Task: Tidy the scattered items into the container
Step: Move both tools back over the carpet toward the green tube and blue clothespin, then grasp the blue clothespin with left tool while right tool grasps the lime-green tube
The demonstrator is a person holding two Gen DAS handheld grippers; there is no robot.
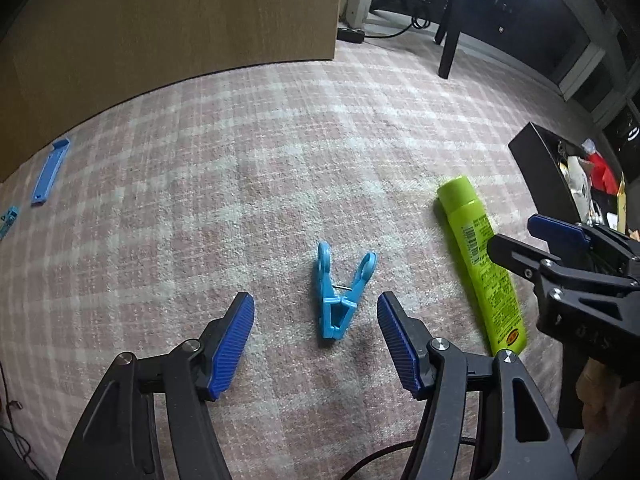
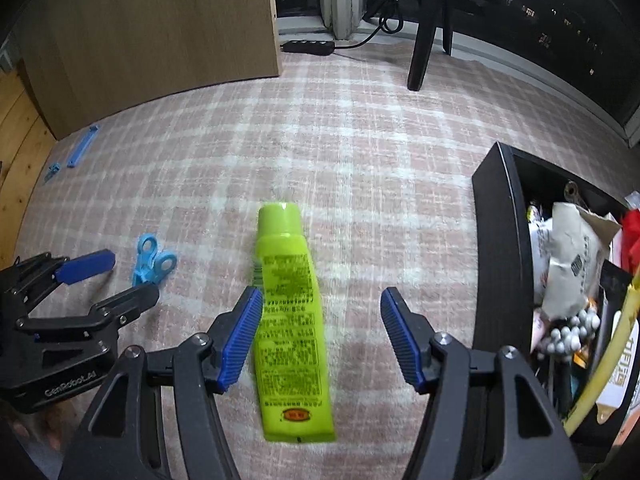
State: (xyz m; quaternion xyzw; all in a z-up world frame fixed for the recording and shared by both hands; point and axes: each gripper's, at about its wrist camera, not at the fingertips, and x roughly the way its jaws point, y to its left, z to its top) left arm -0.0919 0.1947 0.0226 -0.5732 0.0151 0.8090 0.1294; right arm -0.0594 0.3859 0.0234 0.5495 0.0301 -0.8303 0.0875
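Clothespin (image 1: 340,292) lies between wide-open, empty left gripper (image 1: 316,344); tube (image 2: 290,320) between wide-open right gripper (image 2: 320,340).

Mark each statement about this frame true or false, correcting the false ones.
1. The green tube lies on the carpet between the open fingers of the right gripper. True.
2. The left gripper is shut on the blue clothespin. False: its jaws are open, the clothespin lying loose between them.
3. The black container already holds items. True.
4. The green tube is inside the container. False: it is on the carpet, apart from it.
5. A blue strip lies near the wooden panel. True.
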